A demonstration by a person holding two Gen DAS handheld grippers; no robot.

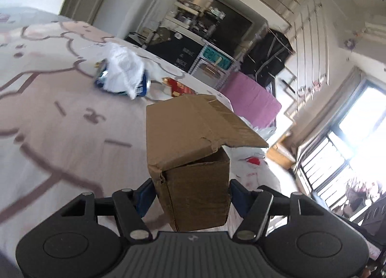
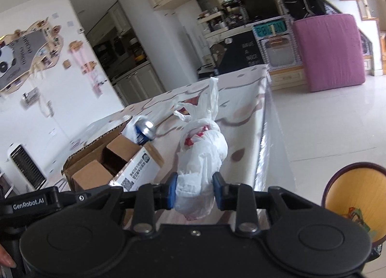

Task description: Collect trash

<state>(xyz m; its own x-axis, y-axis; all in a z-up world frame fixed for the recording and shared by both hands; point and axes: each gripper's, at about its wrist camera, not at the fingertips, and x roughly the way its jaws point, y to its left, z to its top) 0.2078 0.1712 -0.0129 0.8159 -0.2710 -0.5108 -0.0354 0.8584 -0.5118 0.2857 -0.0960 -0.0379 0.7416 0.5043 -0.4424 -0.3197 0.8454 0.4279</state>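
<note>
Right wrist view takes in the table [image 2: 243,99] under its patterned cloth, running away toward twelve o'clock, with an open-topped bin [image 2: 354,196] on the floor at four o'clock, just beside the table's edge. On the table at nine o'clock stands a cardboard box [image 2: 113,164] with its flaps open, and beyond it a can [image 2: 144,129] lies half under white plastic. The right gripper [image 2: 194,191] is clamped on a knotted white plastic bag [image 2: 203,154], whose long axis points straight ahead, tied ears toward twelve o'clock. Left wrist view shows the left gripper [image 1: 193,196] closed on a smaller brown carton [image 1: 193,157], upright with one flap sticking out toward two o'clock. Judging by the layout, the bin lies nearest the right hand, so the bag looks set to go first, swinging right and down.
</note>
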